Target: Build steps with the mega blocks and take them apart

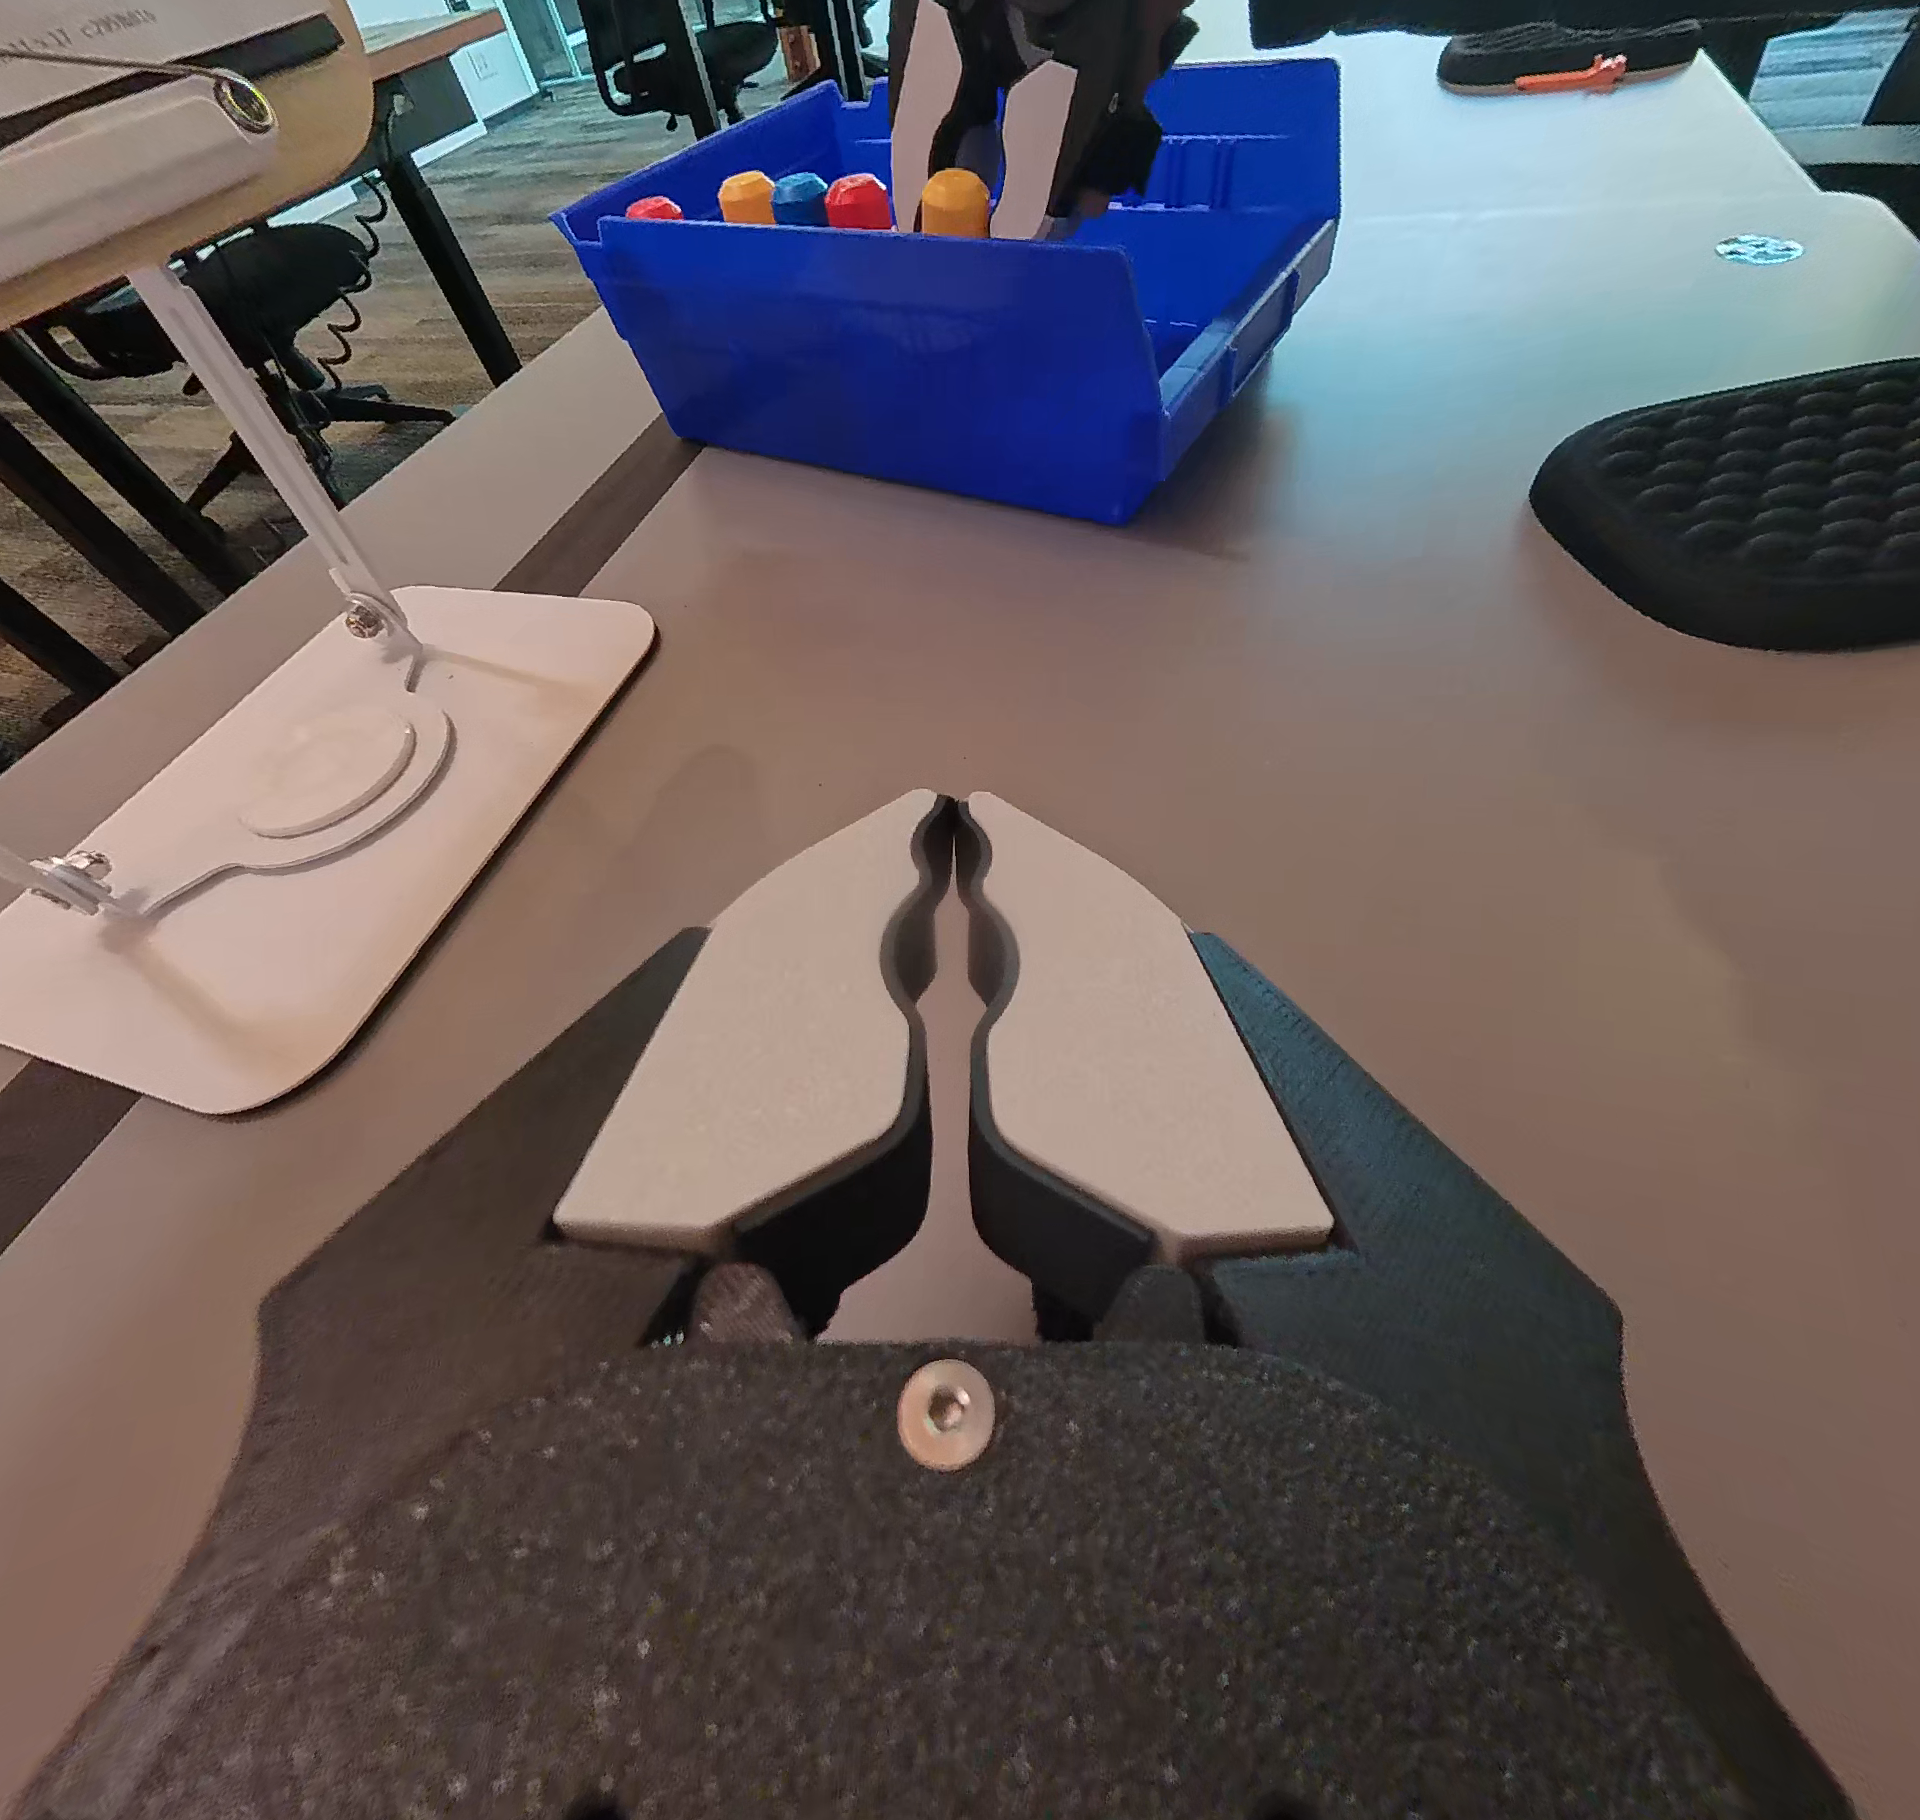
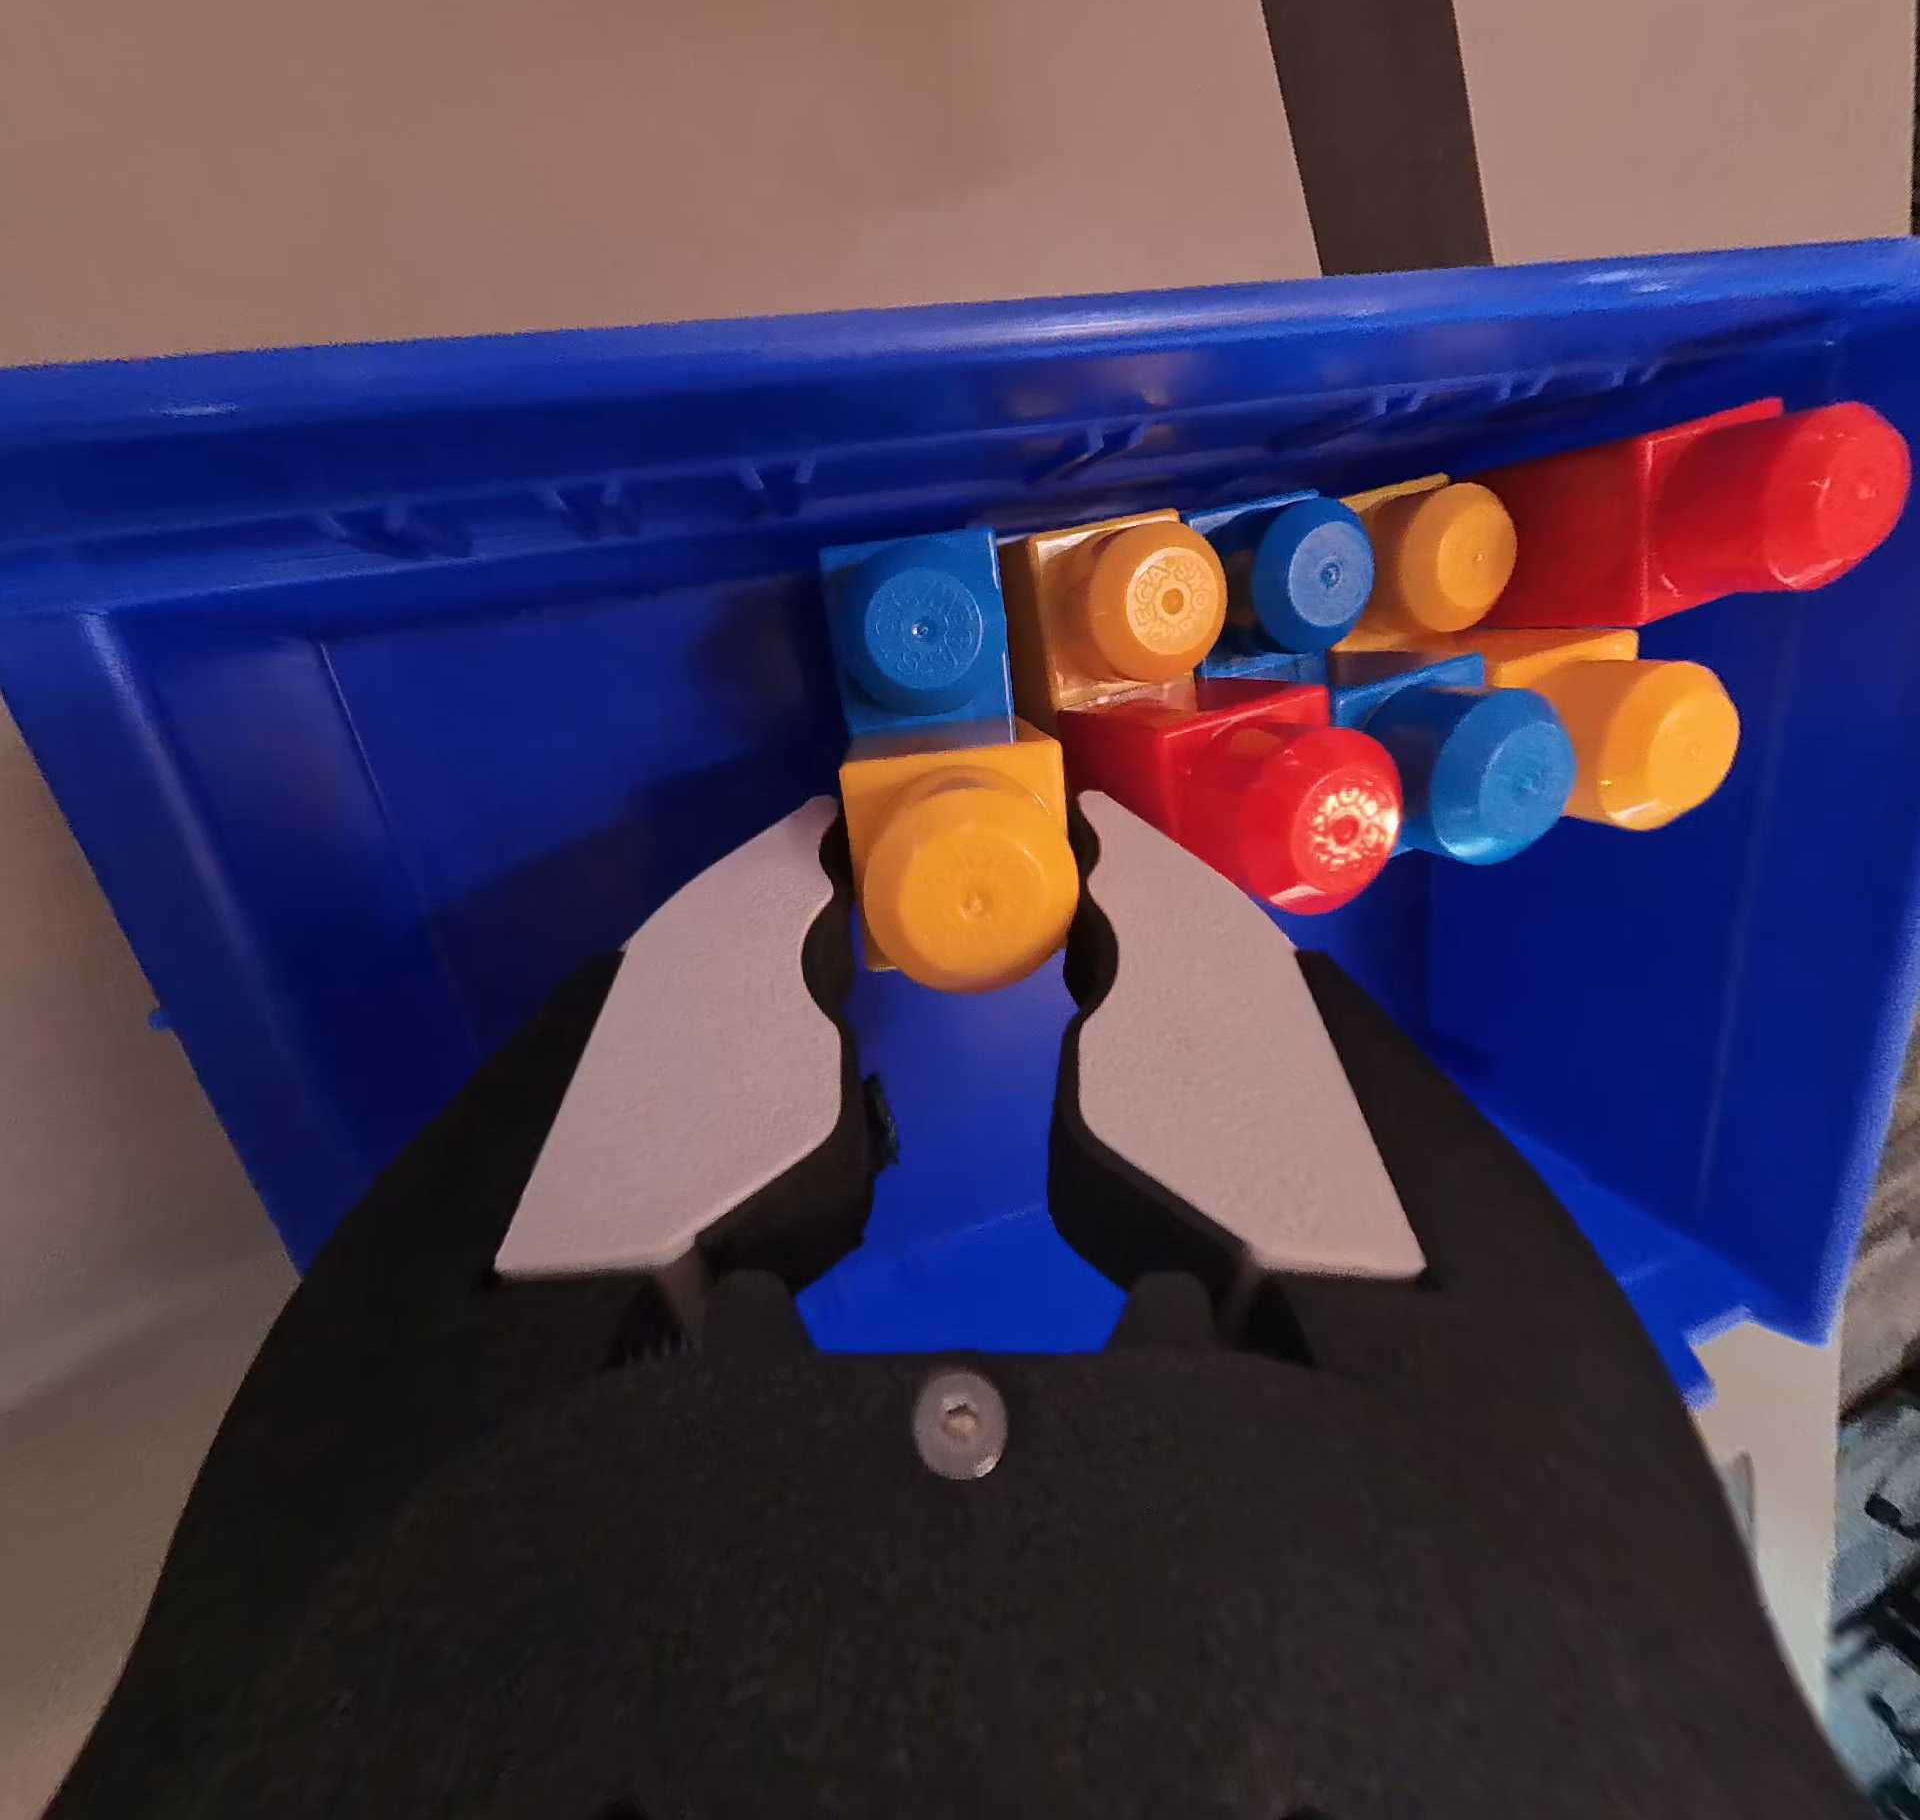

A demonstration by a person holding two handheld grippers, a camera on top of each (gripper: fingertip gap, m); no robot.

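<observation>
A blue bin (image 2: 520,731) holds several single-stud mega blocks in orange, blue and red, packed against its far wall. My right gripper (image 2: 956,825) reaches down into the bin, and its jaws close on the two sides of the nearest orange block (image 2: 966,887). A blue block (image 2: 920,627) sits right behind that one and a red block (image 2: 1247,794) to its right. In the left wrist view the bin (image 1: 883,347) stands at the table's far side, with the right gripper (image 1: 961,212) around the orange block (image 1: 954,201). My left gripper (image 1: 953,804) is shut and empty, low over the table.
A white stand base (image 1: 343,835) with a clear arm lies to the left of my left gripper, near the table's left edge. A black textured pad (image 1: 1745,503) lies at the right. Grey tabletop (image 1: 1143,679) stretches between my left gripper and the bin. The gap from one gripper's tips to the other's is roughly 30 cm. The white stand base (image 1: 343,835) is closer to my left gripper, around 25 cm from its tips; the right tips are 30 cm off.
</observation>
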